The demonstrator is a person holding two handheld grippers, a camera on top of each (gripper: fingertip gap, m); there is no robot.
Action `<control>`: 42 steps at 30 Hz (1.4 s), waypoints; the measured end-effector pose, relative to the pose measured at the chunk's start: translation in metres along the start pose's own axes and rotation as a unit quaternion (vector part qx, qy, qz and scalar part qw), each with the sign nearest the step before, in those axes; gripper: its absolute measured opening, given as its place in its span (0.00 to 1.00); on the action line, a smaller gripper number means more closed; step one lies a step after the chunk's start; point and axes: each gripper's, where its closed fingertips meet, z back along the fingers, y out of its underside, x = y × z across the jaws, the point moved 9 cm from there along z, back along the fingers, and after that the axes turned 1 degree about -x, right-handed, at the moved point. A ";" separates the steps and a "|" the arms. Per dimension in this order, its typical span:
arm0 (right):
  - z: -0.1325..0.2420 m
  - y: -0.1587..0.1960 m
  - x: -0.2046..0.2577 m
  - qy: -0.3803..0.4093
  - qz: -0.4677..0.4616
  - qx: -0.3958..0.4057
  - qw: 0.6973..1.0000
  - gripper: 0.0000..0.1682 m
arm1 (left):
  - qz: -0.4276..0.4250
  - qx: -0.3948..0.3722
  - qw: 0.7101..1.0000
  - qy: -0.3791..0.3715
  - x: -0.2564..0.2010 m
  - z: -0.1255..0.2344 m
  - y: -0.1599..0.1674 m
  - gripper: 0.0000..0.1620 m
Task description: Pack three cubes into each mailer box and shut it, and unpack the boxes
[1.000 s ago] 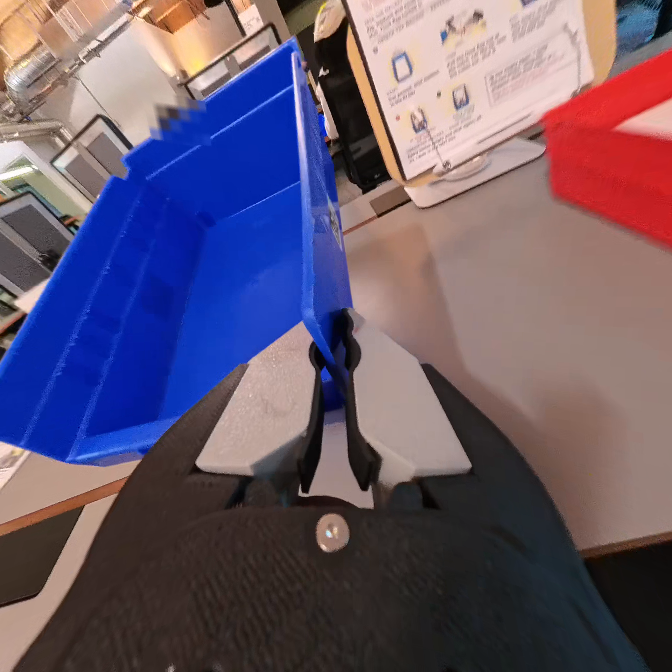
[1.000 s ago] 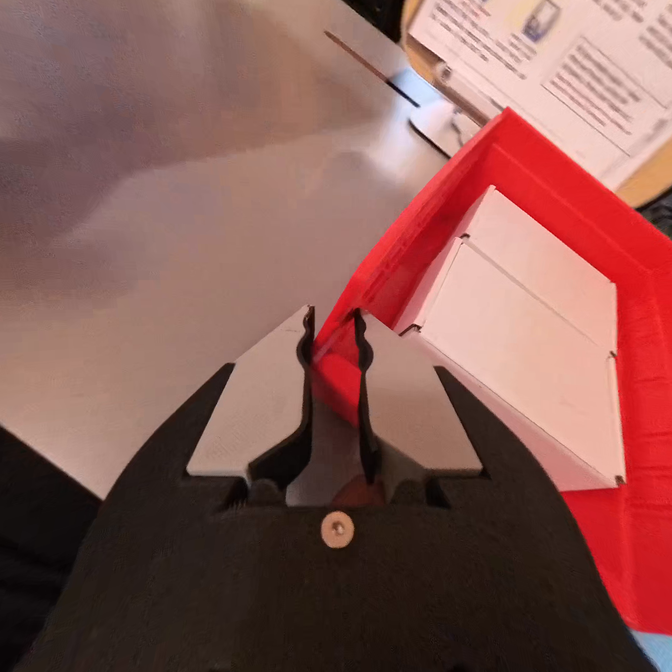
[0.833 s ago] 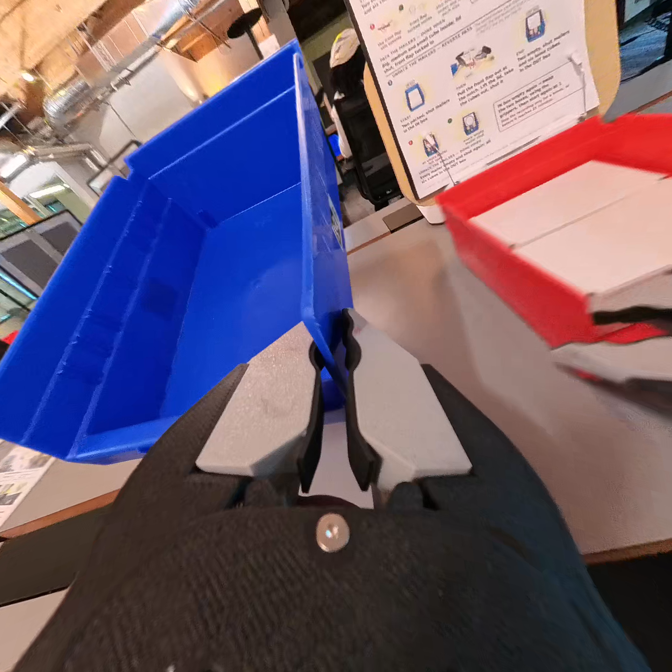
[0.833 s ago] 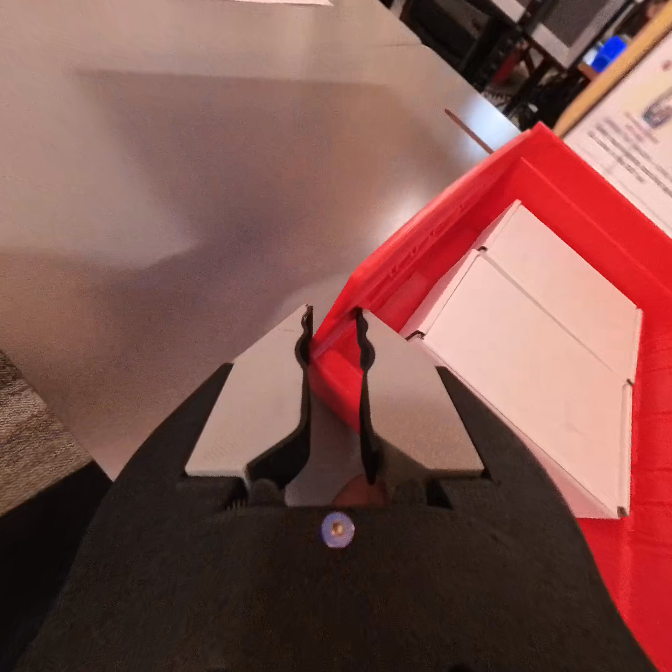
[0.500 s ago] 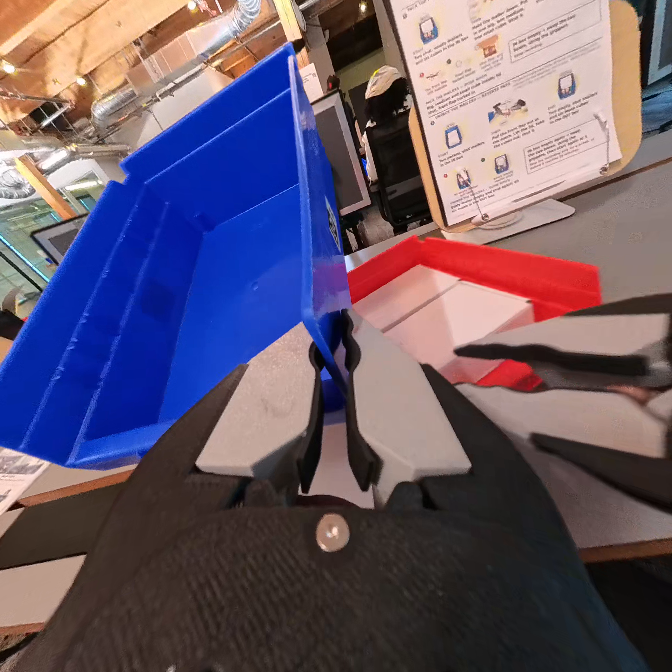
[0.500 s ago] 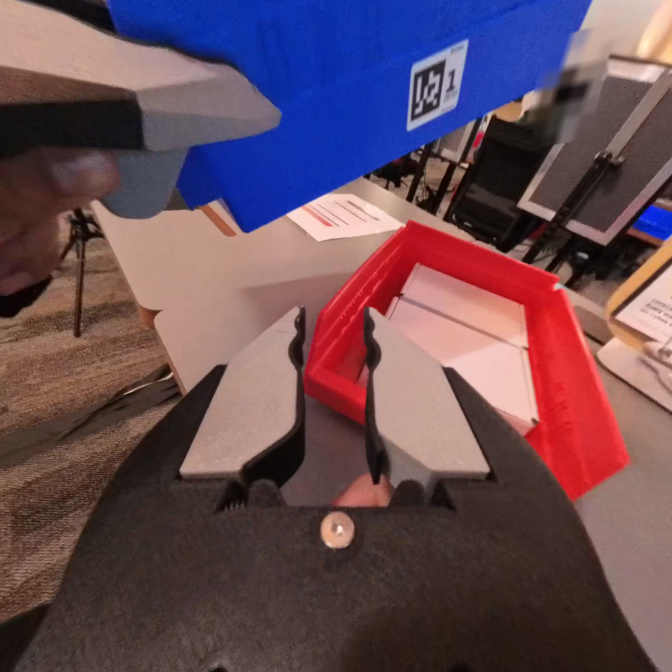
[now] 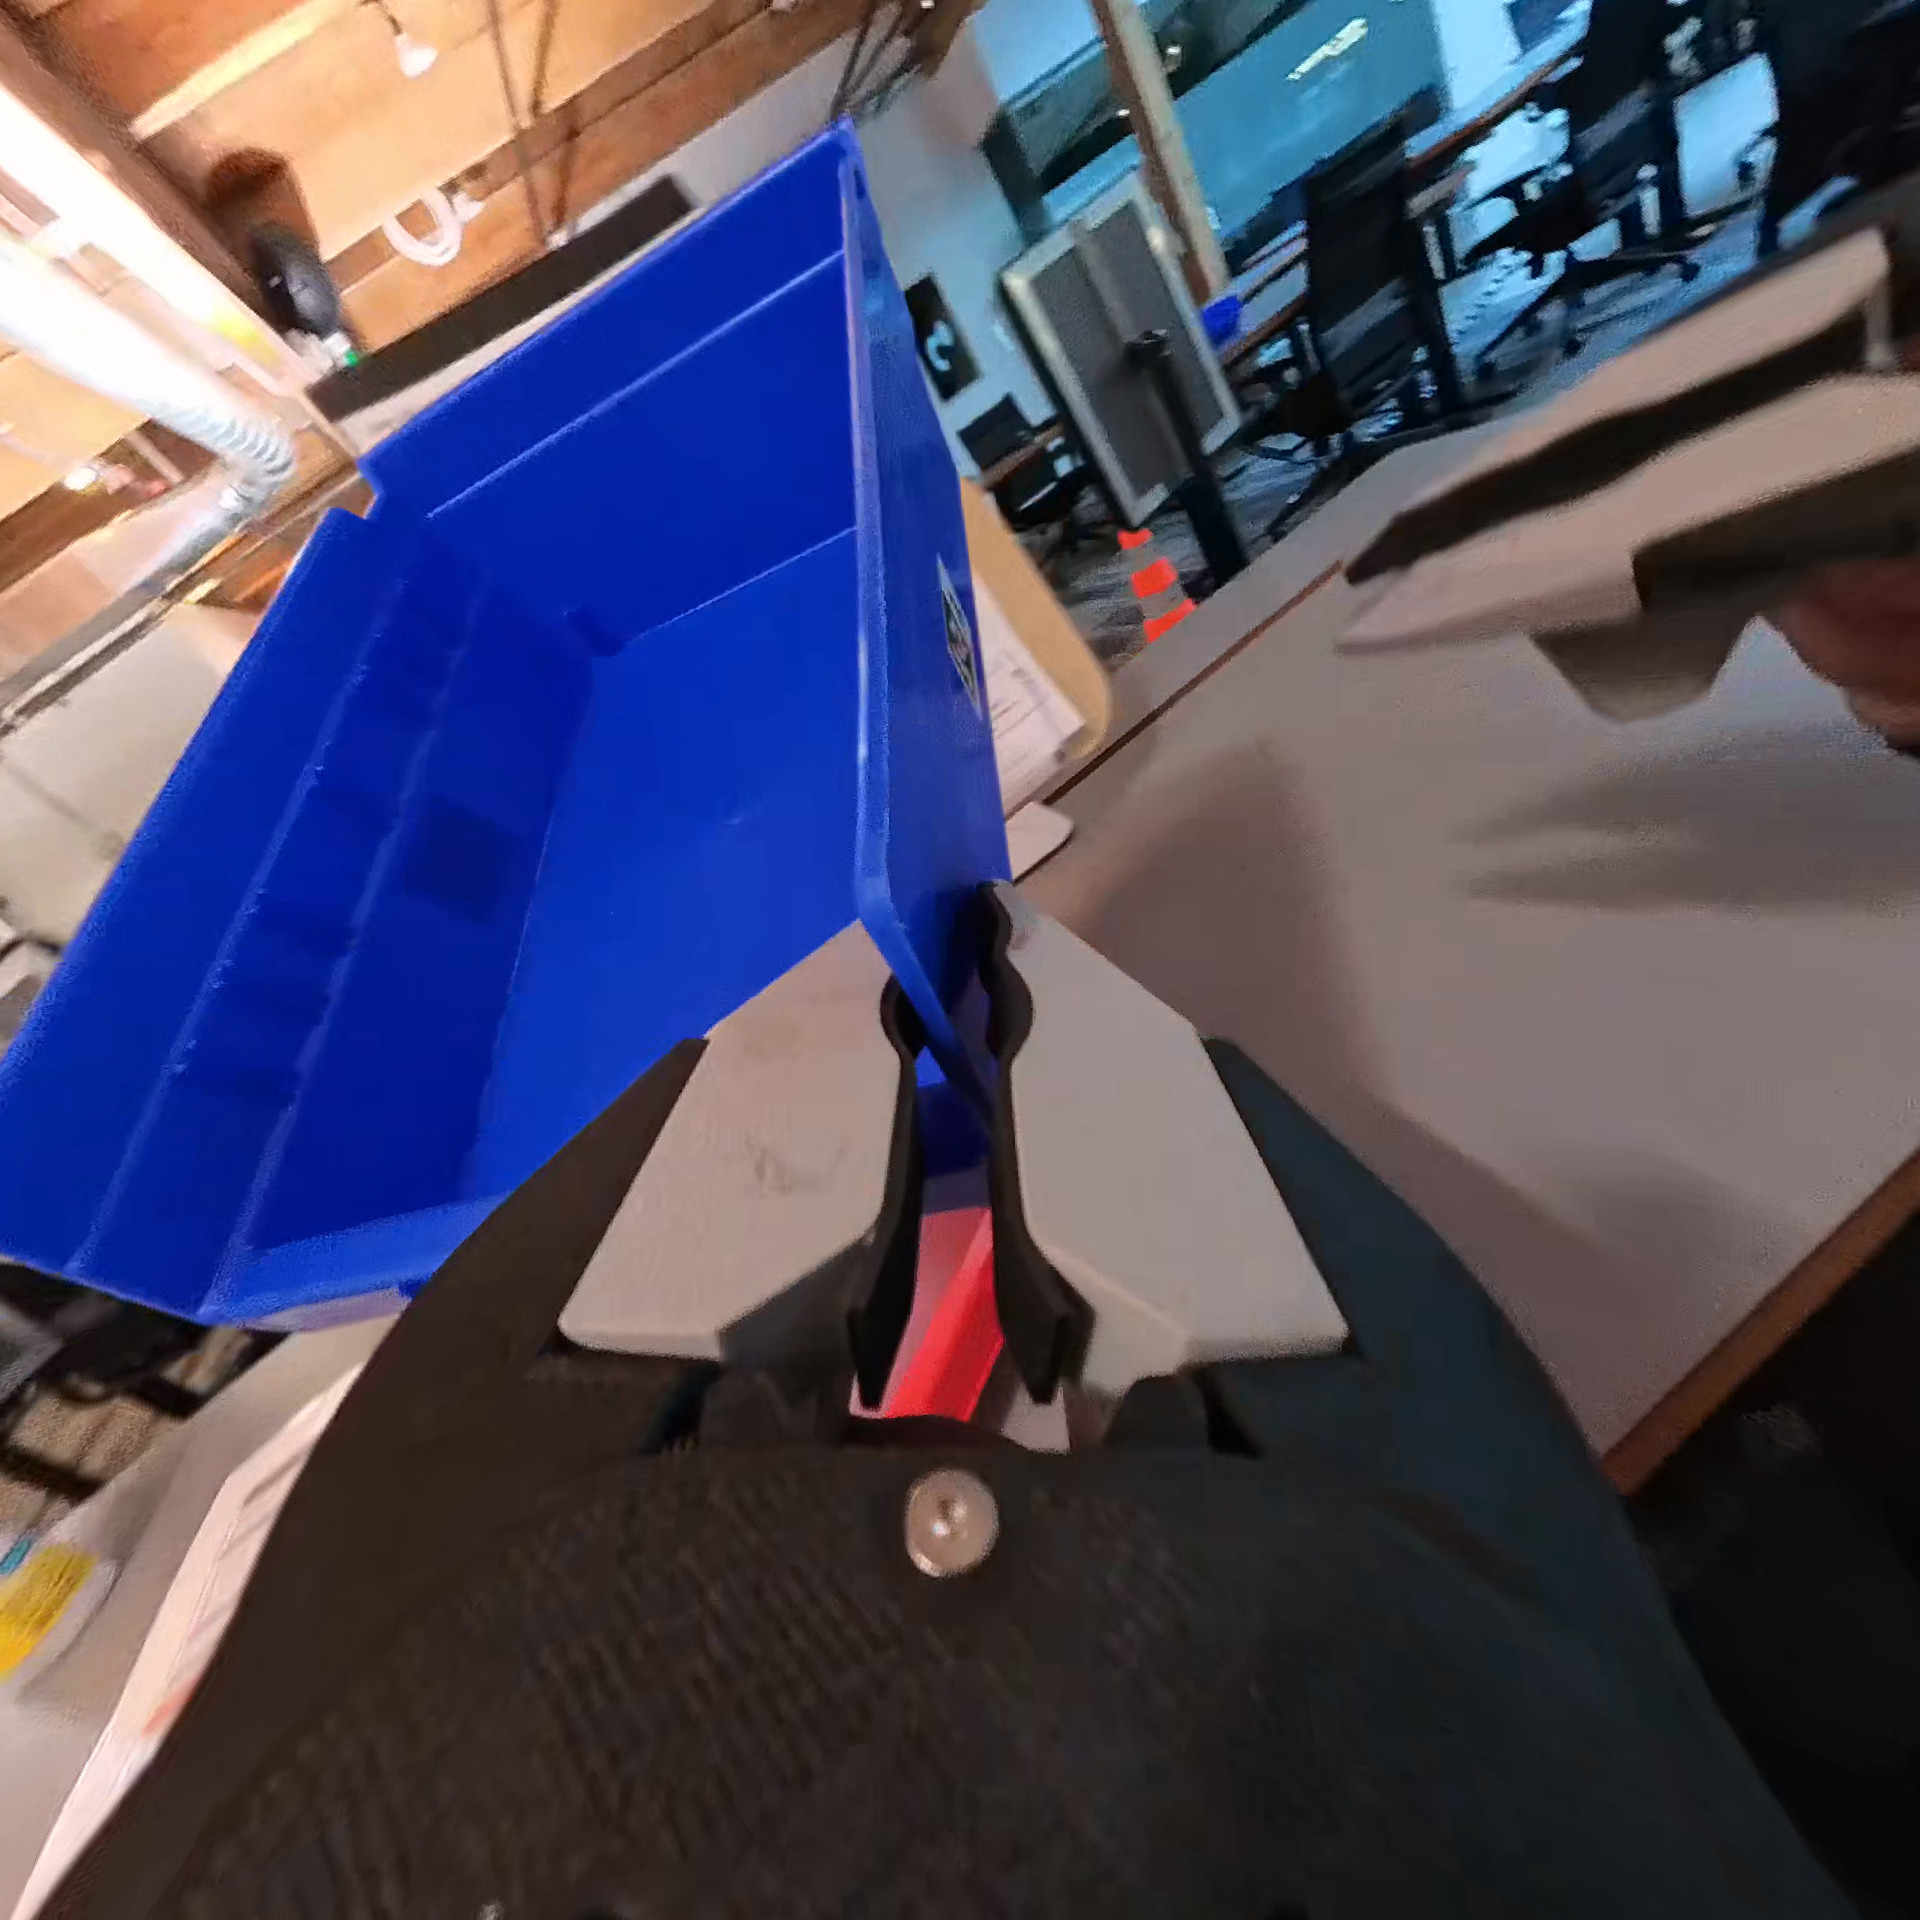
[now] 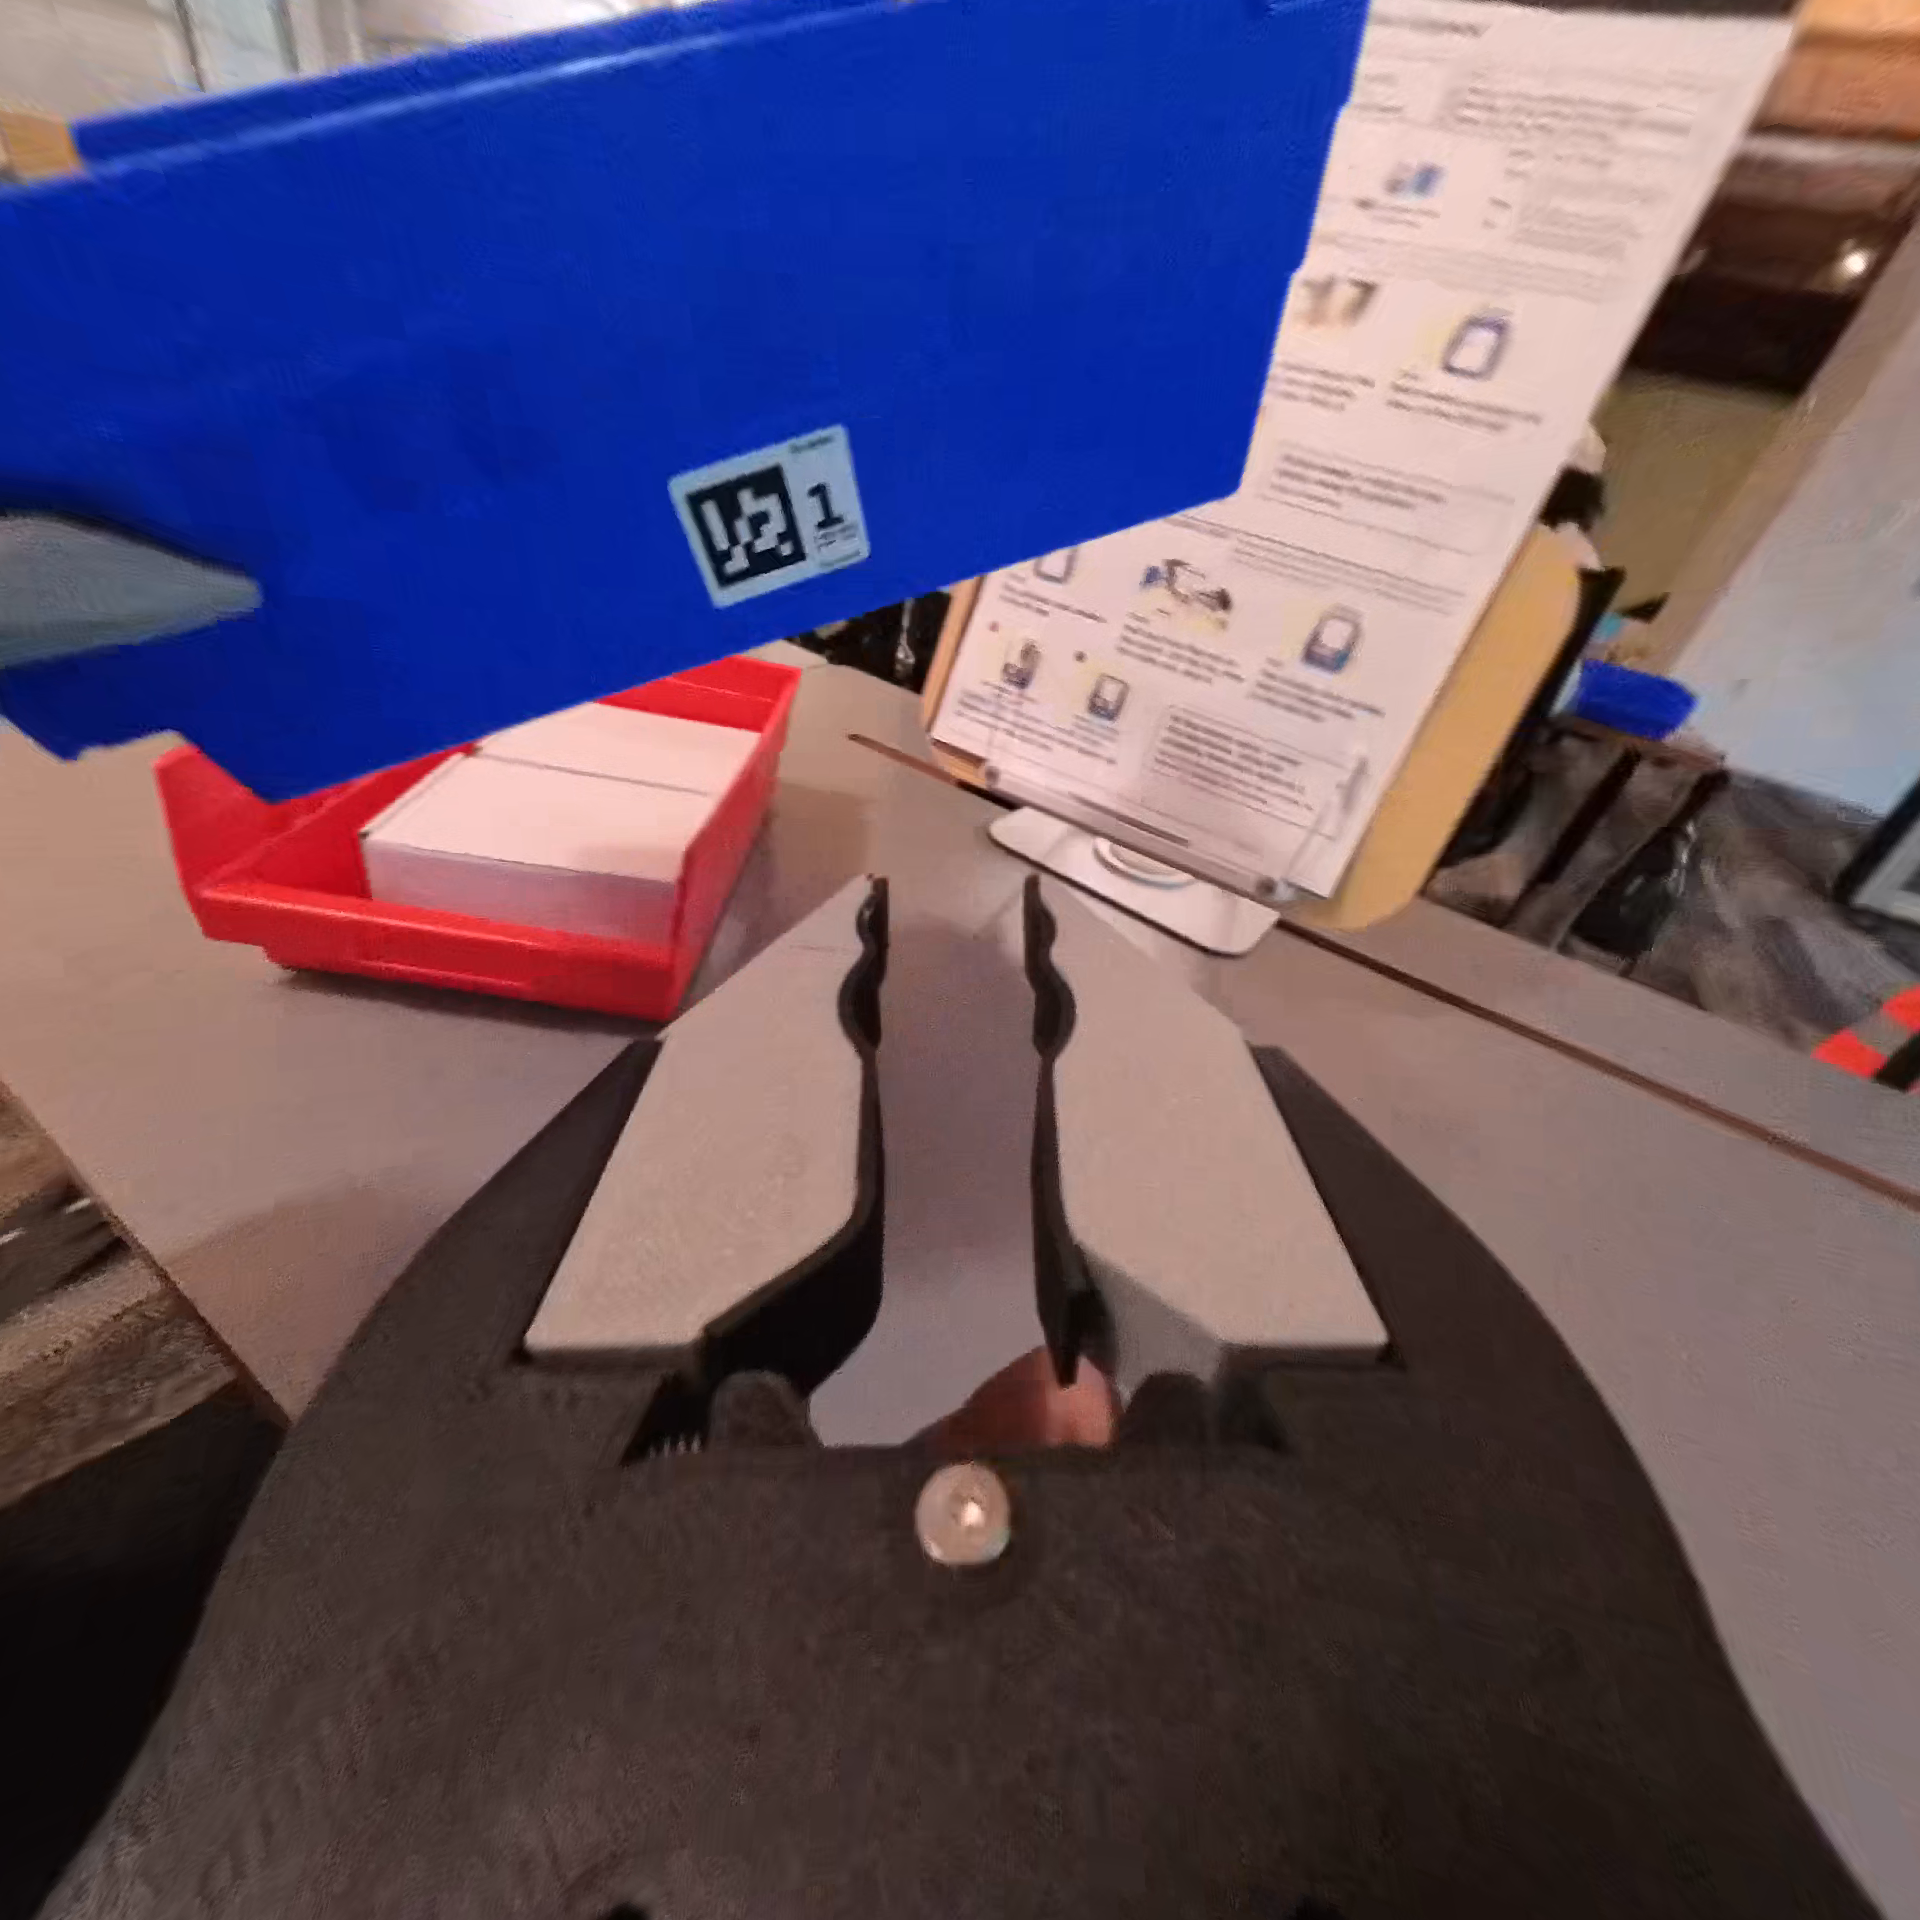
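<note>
My left gripper (image 7: 951,971) is shut on the side wall of an empty blue bin (image 7: 644,790) and holds it tilted in the air. In the right wrist view the blue bin (image 8: 623,343) hangs above a red bin (image 8: 436,935) that stands on the grey table (image 8: 312,1091). Two shut white mailer boxes (image 8: 540,842) lie in the red bin. My right gripper (image 8: 951,914) is open and empty above the table, to the right of the red bin. It also shows at the upper right of the left wrist view (image 7: 1621,561). No cubes are in view.
An instruction sheet on a stand (image 8: 1330,499) stands at the table's far side. The table's front edge (image 7: 1756,1340) runs at the right. Papers (image 7: 156,1621) lie at the lower left. Office chairs and screens stand beyond the table. The tips of one gripper are about 15 cm away from the tips of the other.
My right gripper let go of the red bin's corner, drew back to the right and opened wider. The left gripper swung the blue bin over the red bin.
</note>
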 end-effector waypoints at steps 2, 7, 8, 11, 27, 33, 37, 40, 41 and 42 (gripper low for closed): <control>0.015 0.005 -0.040 0.012 -0.051 0.014 0.999 0.13 | -0.014 -0.003 1.000 0.026 -0.030 -0.026 -0.009 0.02; 0.049 0.005 -0.105 0.018 -0.102 0.023 0.994 0.14 | -0.023 0.023 0.993 0.114 -0.109 -0.091 -0.005 0.02; 0.054 0.007 -0.114 0.025 -0.106 0.022 0.994 0.14 | -0.016 0.034 0.991 0.130 -0.124 -0.103 -0.001 0.02; 0.060 0.017 -0.133 0.051 -0.101 0.048 0.992 0.17 | 0.031 0.072 0.983 0.168 -0.169 -0.135 0.016 0.03; 0.010 0.057 -0.009 -0.116 0.081 0.234 0.962 0.27 | 0.208 0.119 0.959 0.150 -0.061 -0.086 0.060 0.35; -0.007 0.108 -0.010 -0.064 0.181 0.367 0.910 0.15 | 0.213 0.244 0.933 0.156 -0.013 -0.060 0.143 0.34; 0.006 0.122 -0.051 0.003 0.186 0.421 0.888 0.21 | 0.185 0.286 0.935 0.099 0.019 -0.034 0.191 0.03; 0.021 0.131 -0.092 0.055 0.149 0.459 0.874 0.21 | 0.225 0.264 0.933 0.097 0.043 -0.014 0.203 0.00; 0.028 0.133 -0.102 0.067 0.142 0.470 0.869 0.22 | 0.239 0.270 0.929 0.087 0.052 -0.008 0.209 0.00; 0.035 0.132 -0.110 0.081 0.140 0.474 0.866 0.23 | 0.250 0.276 0.926 0.065 0.063 0.000 0.215 0.00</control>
